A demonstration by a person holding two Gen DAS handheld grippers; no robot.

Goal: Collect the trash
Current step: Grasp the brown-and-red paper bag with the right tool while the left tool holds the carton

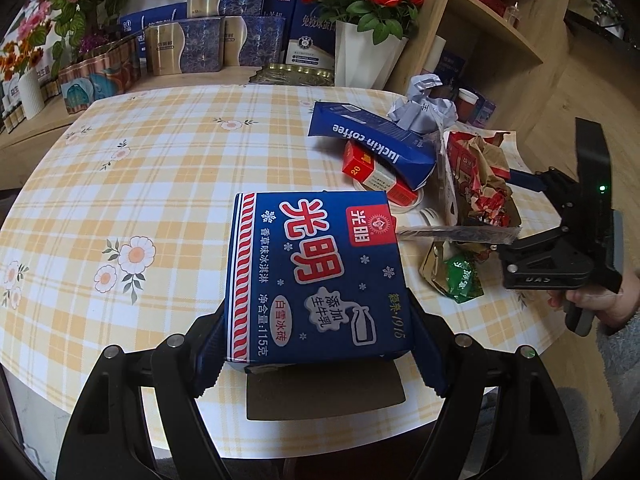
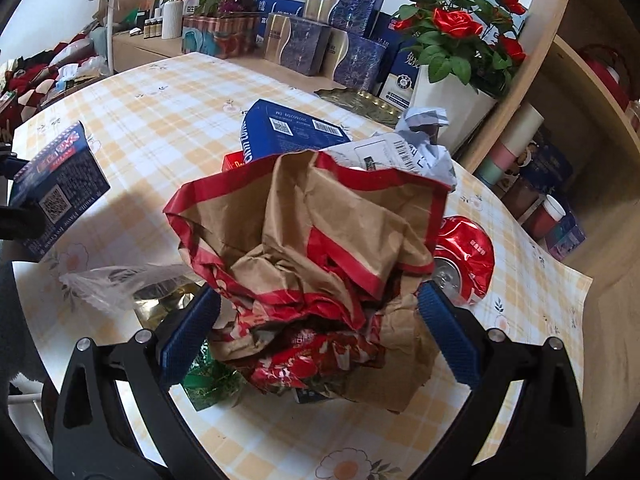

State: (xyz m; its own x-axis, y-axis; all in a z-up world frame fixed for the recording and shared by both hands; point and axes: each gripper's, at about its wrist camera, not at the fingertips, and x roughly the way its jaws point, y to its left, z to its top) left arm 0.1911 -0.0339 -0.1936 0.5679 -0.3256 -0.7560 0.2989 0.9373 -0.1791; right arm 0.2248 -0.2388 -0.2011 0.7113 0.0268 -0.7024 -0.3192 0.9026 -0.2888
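Note:
My left gripper (image 1: 316,320) is shut on a blue ice-cream box (image 1: 320,272) with red and white lettering, its fingers pressing both sides above the checked table (image 1: 140,184). The same box (image 2: 60,184) shows at the left edge of the right wrist view. My right gripper (image 2: 320,300) stands open and wide around a crumpled brown-and-red paper bag (image 2: 320,224) lying on the table. In the left wrist view this gripper (image 1: 508,212) reaches in from the right over the bag (image 1: 484,184), held by a hand.
Around the bag lie a blue coffee box (image 1: 372,144), a red cigarette pack (image 1: 368,172), crumpled grey paper (image 1: 424,104), a green wrapper (image 1: 464,276), a clear plastic wrapper (image 2: 112,280) and a crushed red can (image 2: 464,256). A white flower pot (image 1: 364,60) and stacked boxes line the back.

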